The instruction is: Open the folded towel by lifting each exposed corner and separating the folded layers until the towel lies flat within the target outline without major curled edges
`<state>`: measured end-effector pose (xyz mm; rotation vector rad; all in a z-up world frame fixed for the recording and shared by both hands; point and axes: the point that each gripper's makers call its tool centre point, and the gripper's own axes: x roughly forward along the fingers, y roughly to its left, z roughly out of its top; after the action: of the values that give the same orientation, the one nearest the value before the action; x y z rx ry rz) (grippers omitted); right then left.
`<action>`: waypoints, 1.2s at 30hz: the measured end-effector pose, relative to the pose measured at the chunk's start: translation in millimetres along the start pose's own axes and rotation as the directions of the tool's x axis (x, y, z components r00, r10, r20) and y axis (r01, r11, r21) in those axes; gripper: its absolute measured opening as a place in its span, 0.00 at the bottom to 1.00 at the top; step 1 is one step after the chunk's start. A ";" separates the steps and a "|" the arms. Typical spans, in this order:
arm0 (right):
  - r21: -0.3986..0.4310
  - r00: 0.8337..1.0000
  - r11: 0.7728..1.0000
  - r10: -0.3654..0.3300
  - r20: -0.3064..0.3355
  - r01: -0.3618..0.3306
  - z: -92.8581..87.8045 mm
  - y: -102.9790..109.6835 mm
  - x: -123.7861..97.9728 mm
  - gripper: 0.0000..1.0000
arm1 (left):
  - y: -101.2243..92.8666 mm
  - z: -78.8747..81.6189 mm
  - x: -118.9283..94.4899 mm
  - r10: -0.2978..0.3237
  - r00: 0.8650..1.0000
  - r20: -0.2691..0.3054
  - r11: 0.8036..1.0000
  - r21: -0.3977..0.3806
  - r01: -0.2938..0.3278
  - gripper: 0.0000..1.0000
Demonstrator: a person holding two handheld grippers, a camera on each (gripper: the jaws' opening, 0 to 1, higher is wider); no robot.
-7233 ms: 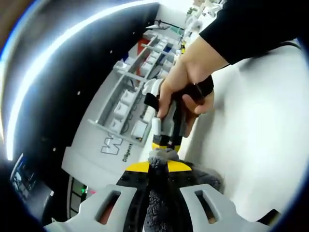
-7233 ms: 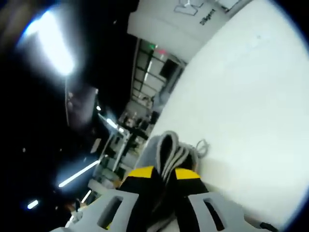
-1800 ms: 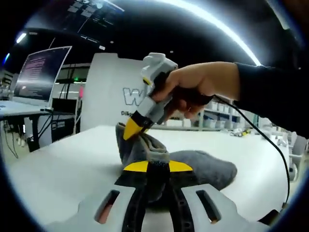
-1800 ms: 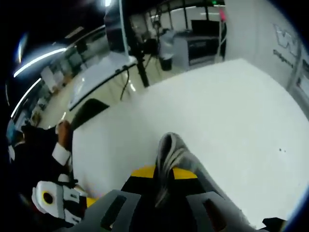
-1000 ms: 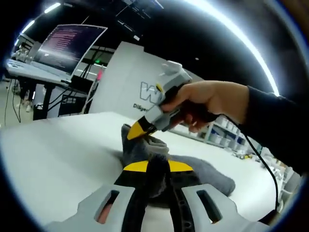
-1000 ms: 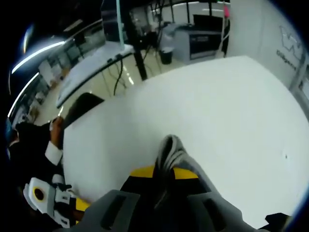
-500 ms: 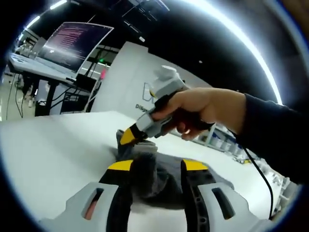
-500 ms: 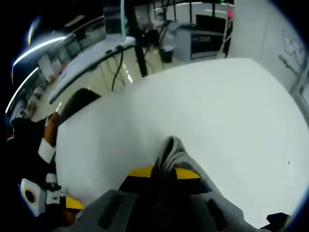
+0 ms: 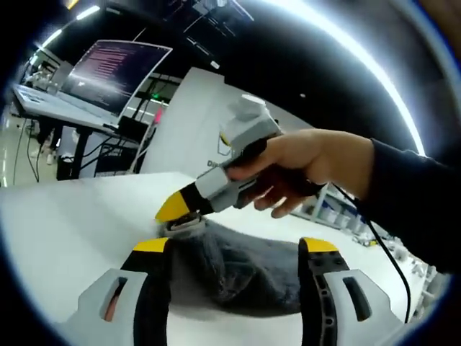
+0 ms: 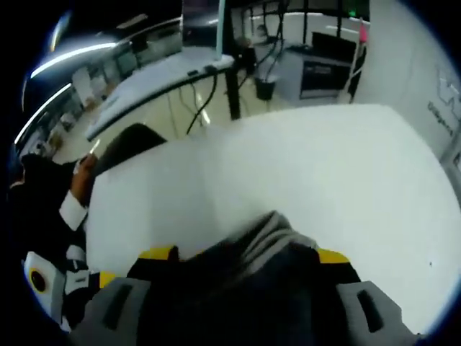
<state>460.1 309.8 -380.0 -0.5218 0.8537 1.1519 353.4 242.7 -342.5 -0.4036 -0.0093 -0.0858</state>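
A grey towel (image 9: 238, 267) is bunched on the white tabletop (image 9: 65, 223), with bare surface all around. Both the left gripper (image 9: 234, 249) and right gripper (image 10: 245, 256), previously clamped on it, are now spread wide.

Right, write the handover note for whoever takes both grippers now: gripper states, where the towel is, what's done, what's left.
Left gripper: jaws spread wide, holding nothing; the grey towel lies between them on the white table.
Right gripper: jaws apart too, with towel cloth bunched between them; in the left gripper view its yellow tips sit at the towel's near edge, a hand on its handle.
Done: the towel is down on the table and neither gripper clamps it.
Left: it is a rumpled heap, not flat. Regrip exposed corners, separate the layers and spread it. I can make out no target outline in either view.
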 end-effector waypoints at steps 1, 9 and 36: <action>0.002 1.000 1.000 0.019 0.008 -0.019 -0.1 5.0 -2.2 0.78 | 0.0 -0.6 0.1 0.000 1.000 -0.004 1.000 0.002 0.000 0.75; 0.008 0.990 1.000 0.004 0.141 -0.005 20.7 6.7 -21.3 0.99 | -3.3 14.1 -4.3 0.018 0.999 0.046 0.997 0.075 -0.022 0.89; 0.007 0.831 0.955 -0.262 0.491 0.297 15.6 -29.7 -164.9 1.00 | -1.7 24.1 8.0 -0.111 0.990 -0.087 0.962 0.239 0.129 0.99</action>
<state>467.1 217.0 -239.8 -0.3704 0.2845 0.9795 361.4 250.0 -319.5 -0.1525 0.0274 -0.2173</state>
